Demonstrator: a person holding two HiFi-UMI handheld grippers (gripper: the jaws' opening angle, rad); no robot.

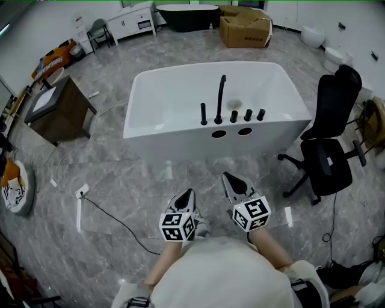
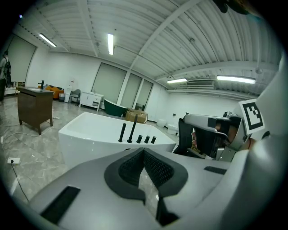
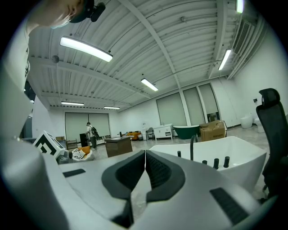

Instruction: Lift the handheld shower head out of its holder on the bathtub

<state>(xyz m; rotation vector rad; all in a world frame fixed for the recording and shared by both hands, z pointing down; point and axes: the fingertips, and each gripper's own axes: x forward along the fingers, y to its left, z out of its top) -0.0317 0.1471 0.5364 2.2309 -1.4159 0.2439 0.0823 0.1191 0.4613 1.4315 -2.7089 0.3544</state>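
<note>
A white freestanding bathtub [image 1: 150, 129] stands in the middle of the floor ahead of me. On its near rim stand a tall curved black spout [image 1: 221, 96], three black knobs [image 1: 248, 115] and, left of the spout, a slim black upright rod [image 1: 203, 113] that looks like the handheld shower head in its holder. It also shows as a thin shower rod [image 2: 123, 132] in the left gripper view and as a small shower rod [image 3: 179, 154] in the right one. My left gripper [image 1: 187, 194] and right gripper [image 1: 228, 177] are side by side over the floor, well short of the tub. Both are shut and empty.
A black office chair [image 1: 328, 150] stands right of the tub. A brown cabinet [image 1: 57, 108] is at the left. A cable and a power strip [image 1: 81, 192] lie on the floor to my left. A cardboard box [image 1: 245, 30] and a dark tub [image 1: 186, 15] sit beyond.
</note>
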